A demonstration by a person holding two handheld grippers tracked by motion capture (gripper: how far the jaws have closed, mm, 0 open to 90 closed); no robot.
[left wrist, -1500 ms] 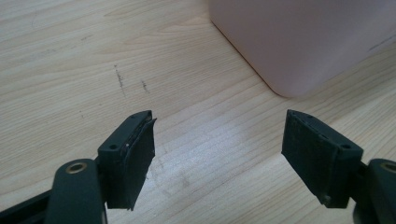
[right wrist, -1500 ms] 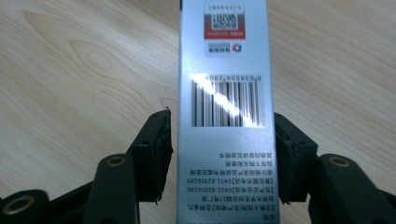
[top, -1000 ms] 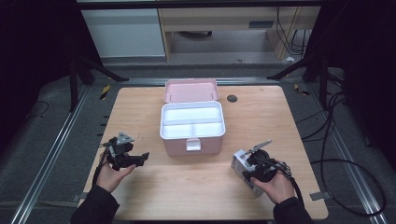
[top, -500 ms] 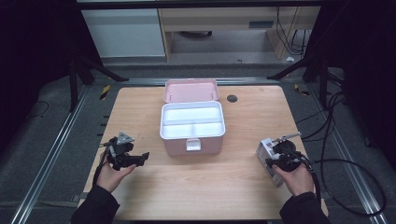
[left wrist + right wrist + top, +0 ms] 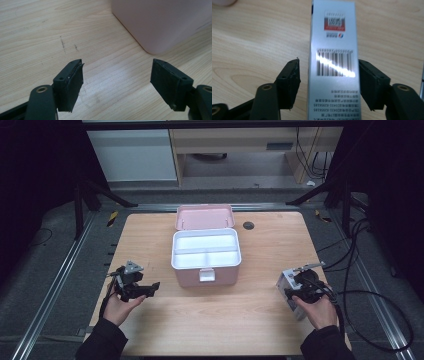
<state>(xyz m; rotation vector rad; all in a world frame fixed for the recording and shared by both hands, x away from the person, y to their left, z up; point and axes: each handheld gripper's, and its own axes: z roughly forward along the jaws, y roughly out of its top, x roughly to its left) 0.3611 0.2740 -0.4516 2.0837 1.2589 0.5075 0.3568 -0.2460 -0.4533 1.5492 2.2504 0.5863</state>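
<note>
A: The open pink plastic storage box sits mid-table on the pale wooden tabletop. Where's the small silver-white printed cardboard carton?

B: At the table's right edge, between the right gripper's jaws, which have just been opening; a gap shows at one pad.

A: Handling?

B: Probably light, crushable; grip its long flat sides. Barcode visible, small print unreadable. Left gripper: apart, empty.

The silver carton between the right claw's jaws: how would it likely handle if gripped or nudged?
The silver carton looks like thin glossy card: probably light, and crushable under a hard squeeze. Its shiny face may slip. Flat sides mean it should slide on the table, not roll.
</note>
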